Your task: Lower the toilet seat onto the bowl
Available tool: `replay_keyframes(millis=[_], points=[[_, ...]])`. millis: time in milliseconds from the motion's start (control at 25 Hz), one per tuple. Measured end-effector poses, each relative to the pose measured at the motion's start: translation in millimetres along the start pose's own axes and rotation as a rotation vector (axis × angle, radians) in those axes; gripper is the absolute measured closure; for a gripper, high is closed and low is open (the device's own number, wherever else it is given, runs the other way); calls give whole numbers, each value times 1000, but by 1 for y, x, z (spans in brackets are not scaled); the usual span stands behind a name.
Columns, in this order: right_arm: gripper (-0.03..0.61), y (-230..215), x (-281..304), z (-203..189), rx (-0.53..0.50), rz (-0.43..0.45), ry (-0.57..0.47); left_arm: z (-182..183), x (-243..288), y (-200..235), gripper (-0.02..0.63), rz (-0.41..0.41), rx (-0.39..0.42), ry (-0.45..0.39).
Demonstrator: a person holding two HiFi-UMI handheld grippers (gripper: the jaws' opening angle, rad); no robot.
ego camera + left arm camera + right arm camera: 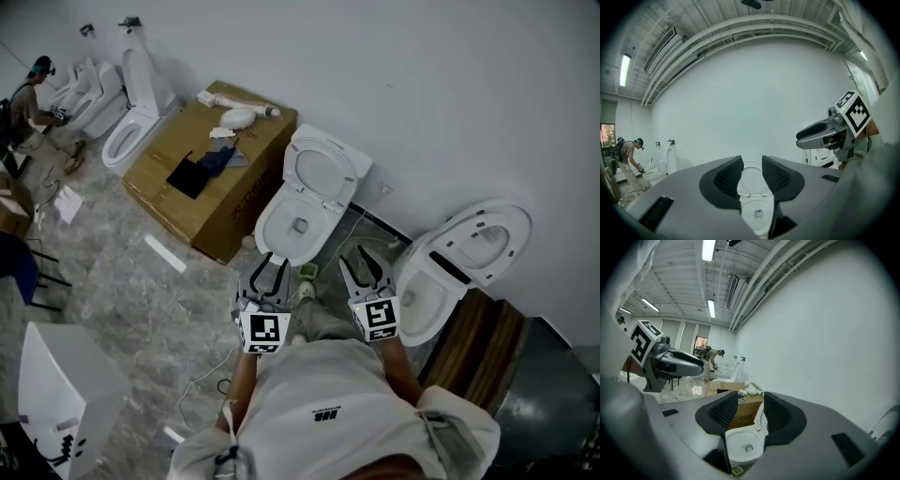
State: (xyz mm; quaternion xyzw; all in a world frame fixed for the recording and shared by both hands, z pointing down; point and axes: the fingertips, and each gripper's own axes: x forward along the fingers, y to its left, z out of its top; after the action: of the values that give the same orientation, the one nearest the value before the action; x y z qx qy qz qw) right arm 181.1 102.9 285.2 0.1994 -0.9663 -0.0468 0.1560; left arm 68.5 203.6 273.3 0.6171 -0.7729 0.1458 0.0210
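White T-shirt (323, 375), small dark logo (326, 412)

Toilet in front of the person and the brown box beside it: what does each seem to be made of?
Toilet: probably glazed ceramic, going by its smooth, hard-looking white surface. Box: cardboard, going by its matte brown faces, straight edges and printed side.

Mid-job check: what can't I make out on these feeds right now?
Seat edges: head view, too small, white on white.
Bowl sides: left gripper view, hidden behind the left claw.
Bowl near rim: right gripper view, partly behind the right claw.
Box clutter: head view, too small to name.
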Motion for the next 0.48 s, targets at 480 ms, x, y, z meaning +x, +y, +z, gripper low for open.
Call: replay_keyframes(millis=[480], points=[[400, -50, 98, 19, 19, 22, 30, 7, 96, 47, 465, -4, -12, 24]])
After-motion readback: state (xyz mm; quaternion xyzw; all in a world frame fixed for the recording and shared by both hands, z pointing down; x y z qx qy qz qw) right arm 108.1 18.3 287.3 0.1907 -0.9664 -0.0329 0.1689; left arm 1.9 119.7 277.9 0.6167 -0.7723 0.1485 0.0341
